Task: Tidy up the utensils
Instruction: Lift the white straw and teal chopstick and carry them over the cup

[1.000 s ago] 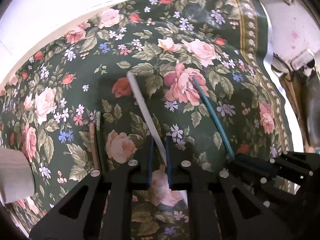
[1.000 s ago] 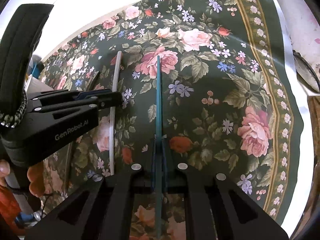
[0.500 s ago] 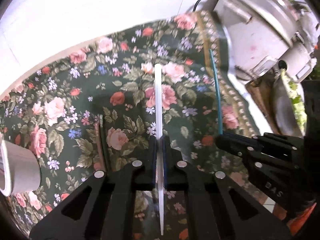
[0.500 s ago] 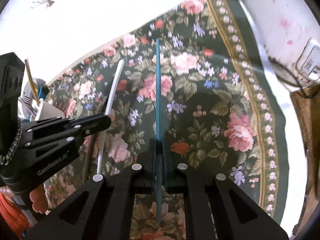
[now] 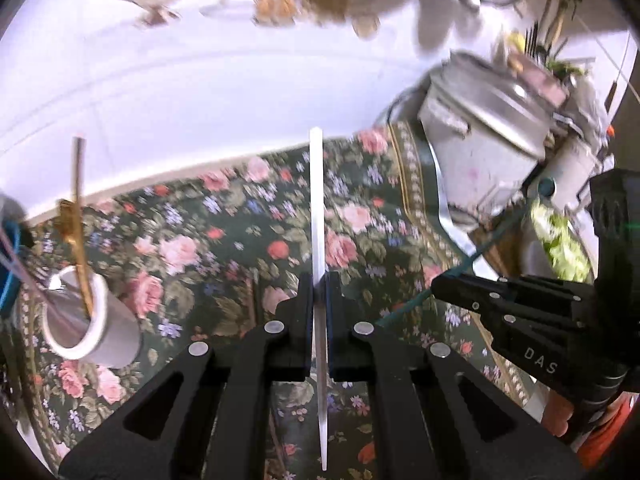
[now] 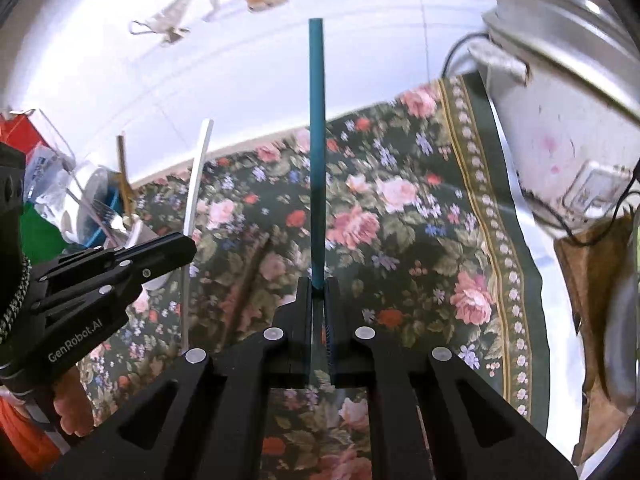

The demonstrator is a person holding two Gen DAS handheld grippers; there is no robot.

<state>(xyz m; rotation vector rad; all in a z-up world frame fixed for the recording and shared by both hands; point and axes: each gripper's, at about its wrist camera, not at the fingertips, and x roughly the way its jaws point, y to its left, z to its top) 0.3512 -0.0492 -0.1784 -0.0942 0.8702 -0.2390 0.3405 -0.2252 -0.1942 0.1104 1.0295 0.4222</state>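
Note:
My left gripper (image 5: 319, 280) is shut on a white chopstick (image 5: 317, 200) and holds it up above the floral tablecloth (image 5: 224, 248). My right gripper (image 6: 319, 284) is shut on a teal chopstick (image 6: 317, 140), also lifted and pointing away. In the right wrist view the left gripper (image 6: 176, 244) and its white chopstick (image 6: 196, 184) show at left. In the left wrist view the right gripper (image 5: 444, 284) and the thin teal chopstick (image 5: 492, 244) show at right. A white utensil cup (image 5: 92, 328) with a gold utensil (image 5: 78, 216) stands at left.
A grey metal appliance (image 5: 488, 136) stands at the cloth's far right corner, also in the right wrist view (image 6: 568, 92). A brown stick (image 6: 248, 272) lies on the cloth. Clutter with a fork and a blue-rimmed container (image 6: 100, 208) sits at far left. White tiled wall behind.
Both grippers have risen and tilted up, lifting the white and teal chopsticks off the cloth. The utensil cup and the wall have come into view.

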